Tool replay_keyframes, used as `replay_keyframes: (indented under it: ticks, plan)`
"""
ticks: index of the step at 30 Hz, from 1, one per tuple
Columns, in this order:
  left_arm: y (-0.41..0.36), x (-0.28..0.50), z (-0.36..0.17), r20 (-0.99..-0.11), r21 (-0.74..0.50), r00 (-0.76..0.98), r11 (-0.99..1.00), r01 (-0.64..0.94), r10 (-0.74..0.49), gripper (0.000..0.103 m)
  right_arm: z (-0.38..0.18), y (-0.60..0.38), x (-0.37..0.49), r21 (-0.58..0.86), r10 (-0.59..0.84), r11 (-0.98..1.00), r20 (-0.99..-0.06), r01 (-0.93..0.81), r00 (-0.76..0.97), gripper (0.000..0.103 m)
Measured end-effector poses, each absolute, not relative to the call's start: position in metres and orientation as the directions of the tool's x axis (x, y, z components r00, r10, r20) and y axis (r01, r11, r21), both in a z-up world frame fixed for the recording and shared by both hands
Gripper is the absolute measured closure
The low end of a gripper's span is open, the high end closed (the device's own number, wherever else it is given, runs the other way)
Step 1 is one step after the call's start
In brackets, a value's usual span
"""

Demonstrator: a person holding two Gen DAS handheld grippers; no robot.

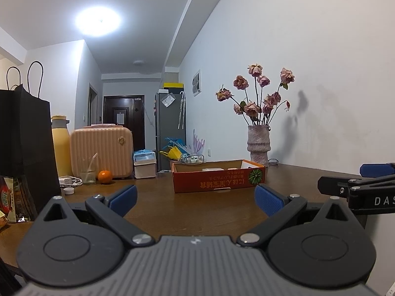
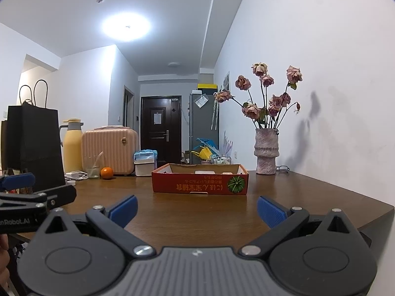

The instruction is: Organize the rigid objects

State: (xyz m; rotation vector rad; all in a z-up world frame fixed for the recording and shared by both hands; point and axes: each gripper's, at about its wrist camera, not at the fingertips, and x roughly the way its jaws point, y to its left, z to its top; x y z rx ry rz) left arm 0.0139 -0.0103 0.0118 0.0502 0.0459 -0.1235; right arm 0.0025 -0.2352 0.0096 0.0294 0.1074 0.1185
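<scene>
A red cardboard tray (image 2: 200,181) is seen near the middle of a brown wooden table (image 2: 308,192), and everything else is placed by it. Its contents are largely hidden behind the front wall; only the tops of a few pale, boxy items (image 2: 204,172) are made out over the rim, and their kind cannot be told. The left gripper (image 1: 196,201) is held in front of the tray with its blue-padded fingers spread wide and nothing between them; the right gripper (image 2: 197,209) is likewise held wide apart and empty, just short of the tray. Bare tabletop is left between both claws and the tray's front wall. To the tray's right, a grey vase of dried roses (image 2: 265,153) is set against the wall, and the table's edge is seen falling away to the right of it. To the tray's left, an orange (image 2: 107,172), a drinking glass (image 2: 93,167), a pink case (image 2: 109,149), a yellow flask (image 2: 72,148) and a black paper bag (image 2: 34,145) are crowded together; the bag is cut off at the left wrist view's edge.
</scene>
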Motion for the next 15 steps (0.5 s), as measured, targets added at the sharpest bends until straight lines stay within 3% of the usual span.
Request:
replay_keyframes:
  ticks: [15]
  plan:
    - [-0.0109, 0.0127, 0.0129, -0.056, 0.048, 0.990, 0.990, 0.131, -0.129, 0.000, 0.0085, -0.2342, 0.0016, 0.031, 0.117, 0.993, -0.102, -0.114, 0.988, 0.000]
